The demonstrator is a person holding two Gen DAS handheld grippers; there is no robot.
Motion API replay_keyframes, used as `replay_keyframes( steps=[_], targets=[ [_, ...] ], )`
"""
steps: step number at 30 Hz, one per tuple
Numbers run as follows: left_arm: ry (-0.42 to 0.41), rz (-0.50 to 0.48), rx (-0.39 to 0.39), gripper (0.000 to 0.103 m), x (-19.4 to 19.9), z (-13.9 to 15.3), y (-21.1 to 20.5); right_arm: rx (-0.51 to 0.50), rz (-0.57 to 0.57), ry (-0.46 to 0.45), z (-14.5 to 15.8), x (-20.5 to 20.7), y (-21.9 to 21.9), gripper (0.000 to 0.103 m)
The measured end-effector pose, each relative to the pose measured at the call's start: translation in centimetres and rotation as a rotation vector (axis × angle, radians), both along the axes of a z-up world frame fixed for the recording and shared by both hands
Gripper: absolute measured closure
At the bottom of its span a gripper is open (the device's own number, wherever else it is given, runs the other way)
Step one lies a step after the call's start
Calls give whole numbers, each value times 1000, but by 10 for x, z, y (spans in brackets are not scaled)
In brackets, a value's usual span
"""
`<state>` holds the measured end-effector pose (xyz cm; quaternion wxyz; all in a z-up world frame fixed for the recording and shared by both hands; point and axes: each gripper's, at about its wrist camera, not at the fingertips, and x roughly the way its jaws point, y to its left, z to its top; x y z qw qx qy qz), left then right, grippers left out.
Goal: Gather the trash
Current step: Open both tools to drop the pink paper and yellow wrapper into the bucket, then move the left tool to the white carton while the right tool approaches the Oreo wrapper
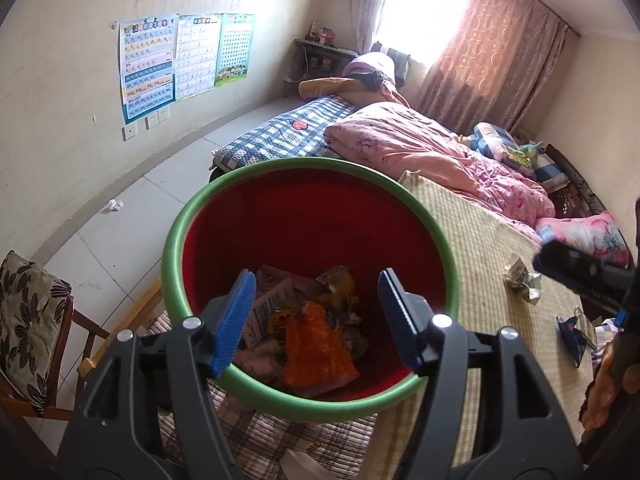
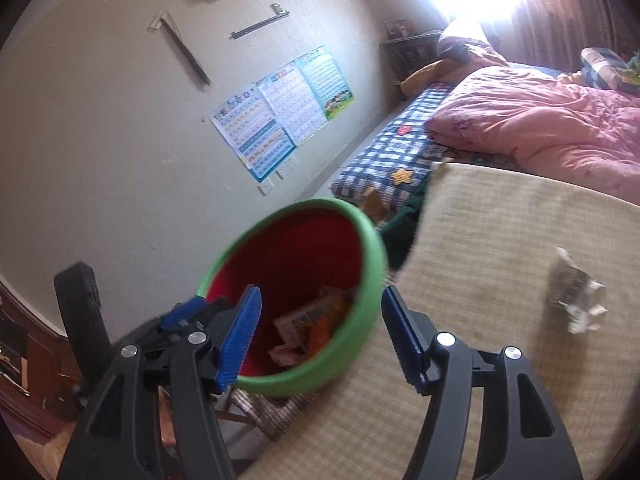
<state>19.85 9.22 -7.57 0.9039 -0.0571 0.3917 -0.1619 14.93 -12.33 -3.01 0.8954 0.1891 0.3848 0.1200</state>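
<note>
Over the bin (image 1: 312, 216): your left tongs (image 1: 316, 320) hang above its red inside, blue pads apart, nothing between them. Bin has a green rim and stands at the near left edge of the bed, on the woven mat (image 1: 480, 248). Already inside: an orange wrapper (image 1: 316, 344), a printed carton, other paper scraps.

Right tongs (image 2: 320, 336) also wide and empty, straddling the right side of the bin's rim without gripping it. That view is blurred, so fine detail is unsure.

Trash not yet collected:
- crumpled silver-white wrapper (image 1: 522, 278) on the mat, right of the bin, well apart from it
- blue packet (image 1: 572, 332) nearer you, at the right edge of the mat, close to your right hand (image 1: 608, 392)
- small white paper ball (image 1: 114, 205) on the floor tiles, far left, by the wall

Step in hand, as I read it: a drop into the bin looks finished, both tongs free. Next move calls for swinging your right tongs rightward to the silver wrapper, pads kept wide on approach, then closing on its raised crumpled part rather than scraping the mat. Floor scrap needs a reach off the bed.
</note>
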Motion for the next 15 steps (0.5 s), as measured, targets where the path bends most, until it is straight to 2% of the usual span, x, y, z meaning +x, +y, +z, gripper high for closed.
replay_keyframes(
  steps=[8, 11, 15],
  targets=[
    [-4, -10, -7, 41, -14, 4, -24, -102, -169, 54, -17, -70, -93, 39],
    [-7, -25, -12, 40, -23, 6, -42, -178, -274, 87, -22, -103, -140, 35],
    [-11, -67, -12, 36, -38, 8, -73, -295, -335, 138, -28, -132, -181, 31]
  ],
)
